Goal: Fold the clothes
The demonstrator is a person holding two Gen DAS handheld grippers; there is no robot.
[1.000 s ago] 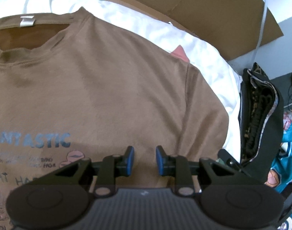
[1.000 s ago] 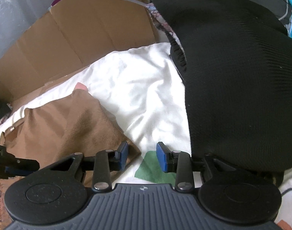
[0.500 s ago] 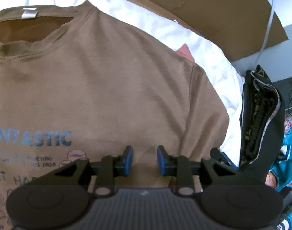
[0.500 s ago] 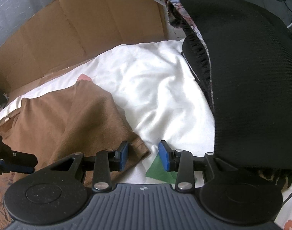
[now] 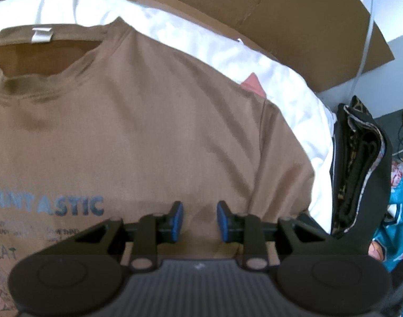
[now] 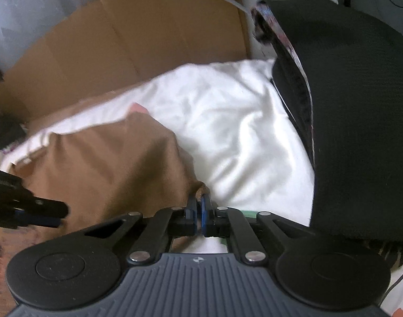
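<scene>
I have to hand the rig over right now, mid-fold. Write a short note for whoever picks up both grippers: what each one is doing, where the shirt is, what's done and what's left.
Right gripper: shut on the sleeve edge of the brown T-shirt, pinching a small tuft of cloth.
Left gripper: open, over the shirt's chest just right of the blue print, nothing between the pads.
Shirt: lying face up and flat on the white sheet, collar away from you; black garment piled at the right.
Done: sleeve gripped. No fold visible yet.
Left: probably bring the sleeve in across the body, then fold the rest.
</scene>
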